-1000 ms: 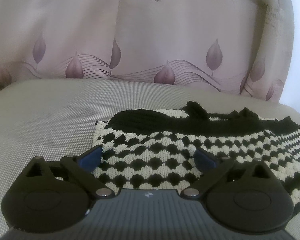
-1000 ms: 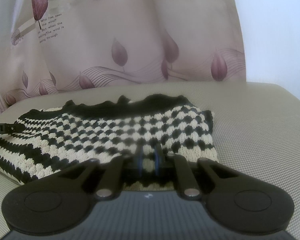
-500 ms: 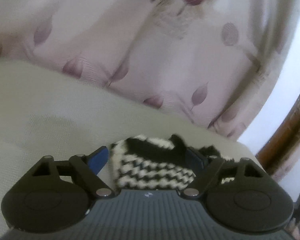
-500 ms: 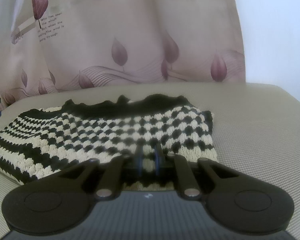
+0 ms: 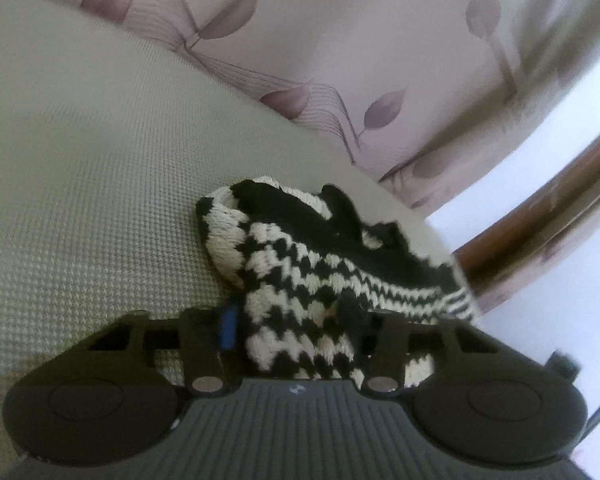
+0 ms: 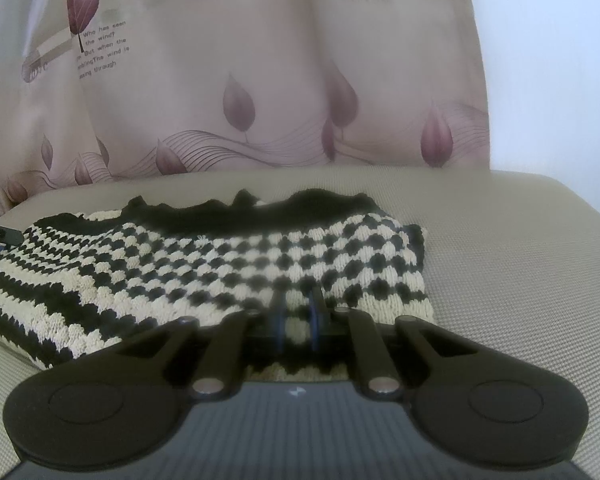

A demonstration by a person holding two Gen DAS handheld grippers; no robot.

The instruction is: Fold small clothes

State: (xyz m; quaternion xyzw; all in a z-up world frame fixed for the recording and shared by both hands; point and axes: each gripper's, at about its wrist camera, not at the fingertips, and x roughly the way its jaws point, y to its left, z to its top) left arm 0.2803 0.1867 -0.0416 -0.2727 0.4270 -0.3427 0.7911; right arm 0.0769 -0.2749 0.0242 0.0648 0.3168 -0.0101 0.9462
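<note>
Your left gripper (image 5: 296, 320) pinches a bunched end of the knit garment (image 5: 300, 264) at the lower middle of its frame, holding that end raised and tilted, likely to carry it across for a fold. Your right gripper (image 6: 298, 320) clamps the near hem at lower center, probably anchoring it. The garment (image 6: 228, 264) lies across the grey cushion (image 6: 520, 280), with the leaf-print curtain (image 6: 280, 80) filling the upper frame.

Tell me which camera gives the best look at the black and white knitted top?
The right wrist view: the knitted top lies spread across the grey cushion, showing its checks, stripes and black trim. The left wrist view shows only one bunched end, close up between the left gripper fingers.
</note>
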